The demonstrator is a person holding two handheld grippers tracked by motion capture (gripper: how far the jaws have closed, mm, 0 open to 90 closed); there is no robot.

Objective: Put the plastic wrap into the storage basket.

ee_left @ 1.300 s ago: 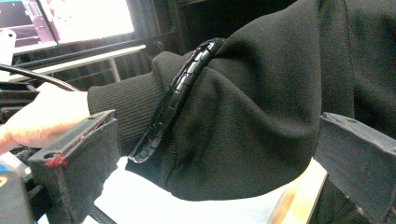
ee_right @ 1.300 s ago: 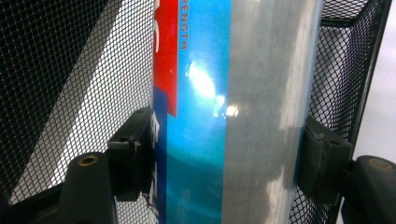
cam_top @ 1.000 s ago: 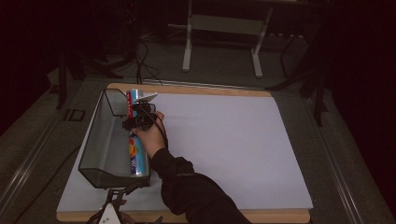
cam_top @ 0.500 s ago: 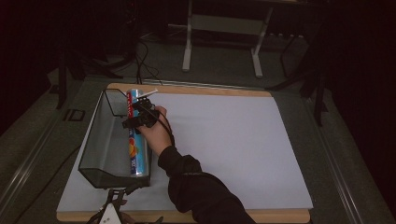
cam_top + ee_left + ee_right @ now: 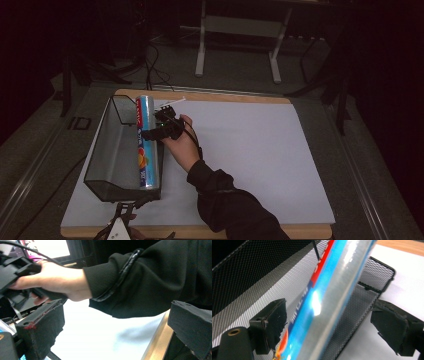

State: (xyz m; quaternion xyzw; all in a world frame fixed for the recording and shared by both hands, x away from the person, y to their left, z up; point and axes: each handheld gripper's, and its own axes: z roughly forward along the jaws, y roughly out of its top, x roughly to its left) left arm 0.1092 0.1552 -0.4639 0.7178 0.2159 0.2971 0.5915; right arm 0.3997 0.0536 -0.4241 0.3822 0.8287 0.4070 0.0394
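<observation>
Judging progress, we see the tube (image 5: pixel 329 300) already lying in the basket (image 5: pixel 107 160), between our right gripper's (image 5: pixel 156 131) wide jaws; only withdrawal seems left.

I see my right gripper (image 5: pixel 159 126) beside a long blue tube (image 5: pixel 146 142) lying in the mesh tray (image 5: pixel 107 150) at the worktop's (image 5: pixel 260 150) left.

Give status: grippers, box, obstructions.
Right gripper open, jaws straddling long foil-wrap box. Box lies in mesh basket along its right wall. Left gripper open, idle at table's near edge.
</observation>
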